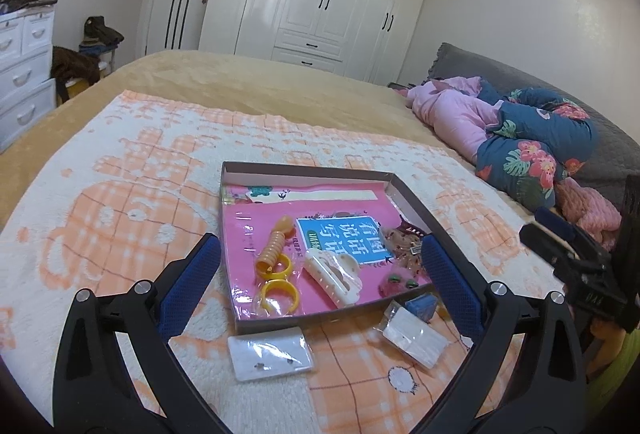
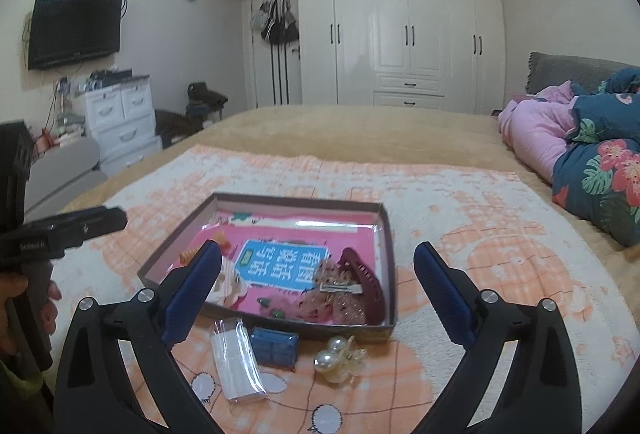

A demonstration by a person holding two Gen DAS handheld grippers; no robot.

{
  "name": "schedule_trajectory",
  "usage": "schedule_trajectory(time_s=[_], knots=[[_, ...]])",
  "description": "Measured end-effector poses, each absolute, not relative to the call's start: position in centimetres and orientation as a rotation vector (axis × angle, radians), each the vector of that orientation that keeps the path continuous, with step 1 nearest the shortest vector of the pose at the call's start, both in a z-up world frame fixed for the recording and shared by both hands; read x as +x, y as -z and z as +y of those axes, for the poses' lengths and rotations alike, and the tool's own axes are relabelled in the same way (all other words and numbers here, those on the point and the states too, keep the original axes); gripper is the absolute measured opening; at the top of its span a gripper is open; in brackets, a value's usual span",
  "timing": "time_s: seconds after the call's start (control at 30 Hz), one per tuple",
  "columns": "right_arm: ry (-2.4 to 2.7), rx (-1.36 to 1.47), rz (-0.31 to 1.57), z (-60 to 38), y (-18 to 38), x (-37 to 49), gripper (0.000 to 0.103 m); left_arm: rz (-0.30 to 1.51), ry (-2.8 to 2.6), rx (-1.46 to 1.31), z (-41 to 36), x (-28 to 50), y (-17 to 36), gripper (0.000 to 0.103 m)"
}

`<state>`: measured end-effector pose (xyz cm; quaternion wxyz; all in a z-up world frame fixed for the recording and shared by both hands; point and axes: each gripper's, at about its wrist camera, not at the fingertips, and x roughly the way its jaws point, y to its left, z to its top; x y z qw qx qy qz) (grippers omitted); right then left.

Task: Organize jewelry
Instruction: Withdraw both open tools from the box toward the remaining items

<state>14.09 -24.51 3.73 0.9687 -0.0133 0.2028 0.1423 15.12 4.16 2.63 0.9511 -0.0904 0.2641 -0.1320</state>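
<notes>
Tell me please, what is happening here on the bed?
A person is sorting hair accessories and jewelry into a shallow box on a blanket. Both the left gripper and the right gripper are open and hold nothing. The yellow rings, the white claw clip and the maroon clip already lie inside. The pearl clip, the blue packet and two clear bags are outside.

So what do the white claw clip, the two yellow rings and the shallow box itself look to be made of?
White claw clip: probably hard plastic with a smooth, slightly glossy moulded look and cut-out holes.
Yellow rings: likely plastic, glossy and faintly translucent, inside a clear wrapper.
Shallow box: apparently cardboard, with thin matte walls folded at the corners, brown outside and pale inside.
</notes>
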Motion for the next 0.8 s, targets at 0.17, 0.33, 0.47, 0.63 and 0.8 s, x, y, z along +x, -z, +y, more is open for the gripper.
schedule_trajectory(time_s=[0.17, 0.33, 0.47, 0.63, 0.8], knots=[[-0.263, -0.013, 0.379, -26.0, -4.7, 13.3, 0.094, 0.522, 0.279, -0.183, 4.1, 13.7, -3.1, 0.092], [-0.248, -0.021, 0.365, -26.9, -5.0, 12.5, 0.094, 0.521, 0.283, -0.181, 3.7, 12.5, -3.0, 0.092], [-0.245, -0.035, 0.362, -27.3, -5.0, 12.0, 0.094, 0.532, 0.287, -0.172, 3.3, 11.7, -2.6, 0.092], [-0.248, -0.052, 0.365, -27.7, -4.6, 11.1, 0.094, 0.547, 0.293, -0.167, 2.7, 10.9, -1.9, 0.092], [-0.255, -0.063, 0.374, -27.9, -4.1, 10.4, 0.094, 0.559, 0.302, -0.152, 2.0, 10.4, -1.5, 0.092]])
